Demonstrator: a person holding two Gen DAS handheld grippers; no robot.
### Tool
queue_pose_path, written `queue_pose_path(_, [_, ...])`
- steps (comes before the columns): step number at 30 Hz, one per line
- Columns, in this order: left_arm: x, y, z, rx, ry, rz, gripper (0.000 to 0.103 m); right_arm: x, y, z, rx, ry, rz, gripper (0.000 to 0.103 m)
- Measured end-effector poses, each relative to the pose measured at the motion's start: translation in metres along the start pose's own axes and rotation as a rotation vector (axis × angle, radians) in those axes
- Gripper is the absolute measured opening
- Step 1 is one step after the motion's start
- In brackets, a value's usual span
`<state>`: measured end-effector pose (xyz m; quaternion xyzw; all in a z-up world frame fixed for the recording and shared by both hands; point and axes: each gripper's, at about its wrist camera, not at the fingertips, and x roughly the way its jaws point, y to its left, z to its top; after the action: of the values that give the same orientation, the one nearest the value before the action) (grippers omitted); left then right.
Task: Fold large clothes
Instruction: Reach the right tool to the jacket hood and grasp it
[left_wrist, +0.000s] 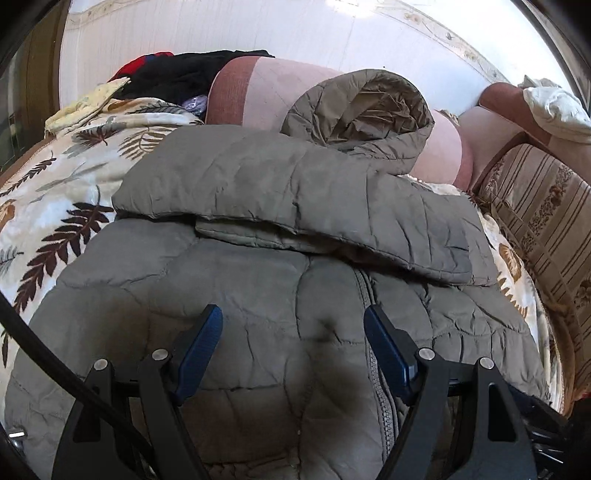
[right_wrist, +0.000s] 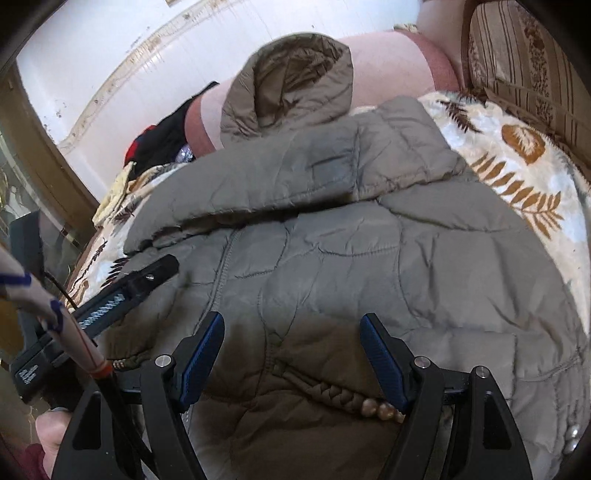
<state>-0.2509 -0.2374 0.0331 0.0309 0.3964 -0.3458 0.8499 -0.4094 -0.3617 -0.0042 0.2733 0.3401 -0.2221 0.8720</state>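
White wall behind, pink sofa back along it. Leaf-print blanket covers seat. On blanket lies grey padded jacket, front up, zipper closed. Both sleeves already folded across chest, one over other. Hood not folded, leans on sofa back. Hem end toward me, seems not yet brought up, so I judge about half done. My left gripper above hem part, jaws wide apart, nothing between. My right gripper same: wide, empty, over drawcord.

White wall, pink sofa backrest, leaf-print blanket, striped cushion
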Motion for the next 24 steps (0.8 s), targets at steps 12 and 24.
queue_pose_path(12, [0.003, 0.005, 0.037, -0.067, -0.073, 0.074, 0.078, 0.012, 0.001, 0.002, -0.001, 0.028, -0.003, 0.081])
queue_pose_path(24, [0.037, 0.017, 0.046, -0.022, -0.002, 0.125, 0.078, 0.005, -0.001, 0.014, 0.026, 0.037, 0.027, 0.083])
